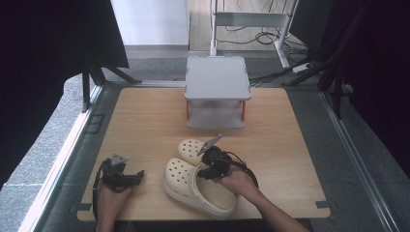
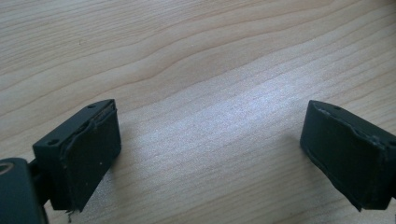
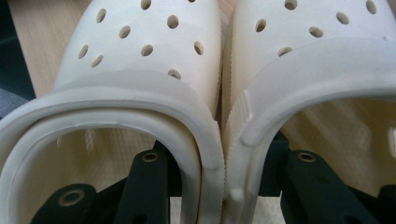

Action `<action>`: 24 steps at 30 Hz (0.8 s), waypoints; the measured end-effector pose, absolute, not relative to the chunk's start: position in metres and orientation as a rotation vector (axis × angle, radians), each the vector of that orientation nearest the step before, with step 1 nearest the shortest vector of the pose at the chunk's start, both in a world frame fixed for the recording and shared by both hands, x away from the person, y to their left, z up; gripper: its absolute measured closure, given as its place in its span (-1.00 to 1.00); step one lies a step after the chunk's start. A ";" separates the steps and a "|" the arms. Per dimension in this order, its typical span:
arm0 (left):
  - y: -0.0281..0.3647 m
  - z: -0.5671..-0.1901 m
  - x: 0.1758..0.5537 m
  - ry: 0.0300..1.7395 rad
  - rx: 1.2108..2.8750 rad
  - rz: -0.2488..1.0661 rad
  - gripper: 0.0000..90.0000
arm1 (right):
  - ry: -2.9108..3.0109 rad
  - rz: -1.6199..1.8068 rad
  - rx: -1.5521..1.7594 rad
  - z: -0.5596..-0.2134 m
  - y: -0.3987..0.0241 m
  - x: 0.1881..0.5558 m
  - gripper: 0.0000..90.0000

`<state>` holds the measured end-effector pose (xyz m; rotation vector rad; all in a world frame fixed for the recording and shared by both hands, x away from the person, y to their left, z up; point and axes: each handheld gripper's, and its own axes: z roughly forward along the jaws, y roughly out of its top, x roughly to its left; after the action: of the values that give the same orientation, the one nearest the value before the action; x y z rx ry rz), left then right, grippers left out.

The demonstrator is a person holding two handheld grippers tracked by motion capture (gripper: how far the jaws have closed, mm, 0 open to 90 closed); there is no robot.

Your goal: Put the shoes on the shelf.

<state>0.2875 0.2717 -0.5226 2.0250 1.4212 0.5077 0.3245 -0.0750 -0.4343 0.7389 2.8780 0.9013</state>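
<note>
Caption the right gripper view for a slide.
Right hand-held gripper pinching the touching inner walls of two cream clogs, one jaw inside each shoe.

We look down on a light wood counter (image 1: 145, 121) with a metal frame (image 1: 63, 154) along its sides. At its far edge stands a small grey two-tier shelf (image 1: 217, 77) with red posts. Around it lies grey carpet floor (image 1: 43, 130). Black curtains (image 1: 43, 38) hang at left and right. Beyond we see a pale wall (image 1: 150, 21), a white stand (image 1: 251, 19) and black cables (image 1: 266, 36) on the floor. Soft light gleams on the wood.
</note>
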 end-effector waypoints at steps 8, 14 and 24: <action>0.272 -0.522 0.287 1.421 2.028 0.507 -0.89 | 2.860 0.915 0.772 -0.417 -0.084 0.327 0.42; 0.272 -0.522 0.288 1.418 2.029 0.509 -0.89 | 2.838 0.908 0.803 -0.407 -0.092 0.331 0.42; 0.272 -0.522 0.287 1.421 2.027 0.507 -0.89 | 2.777 0.896 0.899 -0.387 -0.104 0.339 0.42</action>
<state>0.2874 0.2718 -0.5225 2.0273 1.4205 0.5072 0.3390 -0.1040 -0.3868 0.8991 2.7771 0.8961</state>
